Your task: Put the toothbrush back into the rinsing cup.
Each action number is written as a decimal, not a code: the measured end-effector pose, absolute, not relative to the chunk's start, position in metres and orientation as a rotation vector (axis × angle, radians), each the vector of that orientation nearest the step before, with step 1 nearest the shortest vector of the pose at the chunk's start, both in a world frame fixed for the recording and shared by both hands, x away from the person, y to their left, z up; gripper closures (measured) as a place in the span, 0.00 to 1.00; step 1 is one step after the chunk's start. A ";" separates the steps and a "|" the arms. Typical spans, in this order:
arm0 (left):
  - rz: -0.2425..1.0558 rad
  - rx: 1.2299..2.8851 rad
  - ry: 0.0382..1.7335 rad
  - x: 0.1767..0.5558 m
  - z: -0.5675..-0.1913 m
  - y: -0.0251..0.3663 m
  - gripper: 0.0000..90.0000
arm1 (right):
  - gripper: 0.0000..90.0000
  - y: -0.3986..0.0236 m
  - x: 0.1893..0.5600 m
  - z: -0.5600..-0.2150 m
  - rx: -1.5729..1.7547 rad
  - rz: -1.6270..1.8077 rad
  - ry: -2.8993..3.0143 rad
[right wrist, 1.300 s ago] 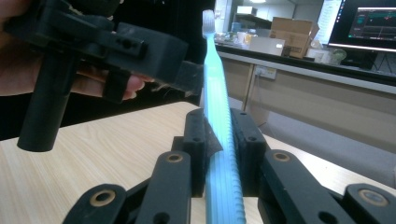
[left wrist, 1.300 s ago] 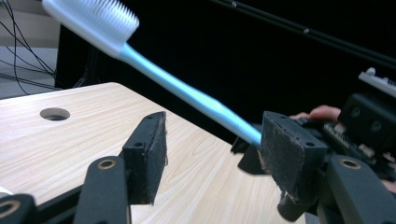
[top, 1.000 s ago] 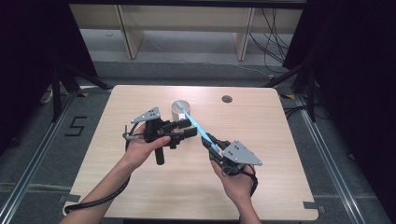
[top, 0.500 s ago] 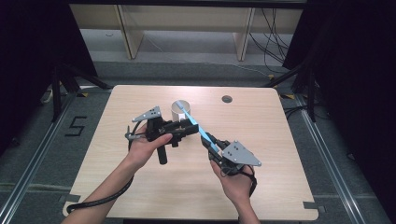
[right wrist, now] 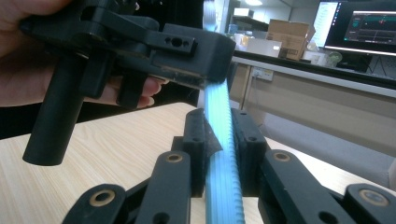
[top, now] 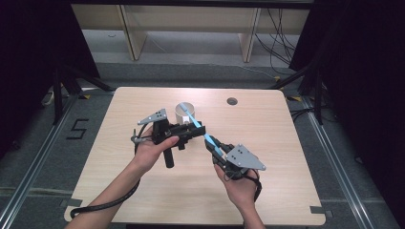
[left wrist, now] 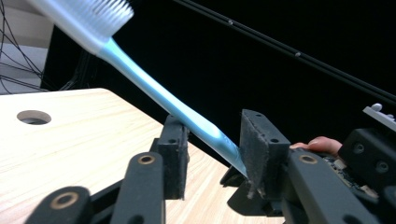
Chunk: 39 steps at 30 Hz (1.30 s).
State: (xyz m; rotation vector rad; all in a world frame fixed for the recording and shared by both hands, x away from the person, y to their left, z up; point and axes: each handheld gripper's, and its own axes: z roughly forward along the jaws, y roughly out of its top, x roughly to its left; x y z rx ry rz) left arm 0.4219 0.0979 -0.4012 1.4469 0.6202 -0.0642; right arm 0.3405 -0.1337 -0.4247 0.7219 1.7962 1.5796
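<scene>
We see both grippers close together over the middle of the table (top: 119,191), joined by the toothbrush (top: 203,133). Just behind them the metal cup (top: 184,110) blocks the way forward. The left, right and near parts of the table are free, and the far right corner has a hole (top: 232,101).

Surface (top: 267,143): pale wood-grain laminate, matt, smooth. Toothbrush (left wrist: 177,109): light blue plastic, smooth semi-gloss handle, ribbed grip end in the right gripper view, white bristles. Left gripper (top: 193,130) and right gripper (top: 213,145): matt black plastic bodies, brass-coloured pivot pins; jaws faced with dark, rough, frayed pads; grey matt plates on top. Cup (top: 183,112): dull grey, metal-looking.
</scene>
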 end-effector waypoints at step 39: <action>0.115 1.477 0.548 0.413 -0.394 0.097 0.92 | 0.69 -0.132 0.345 -0.426 0.740 1.512 1.848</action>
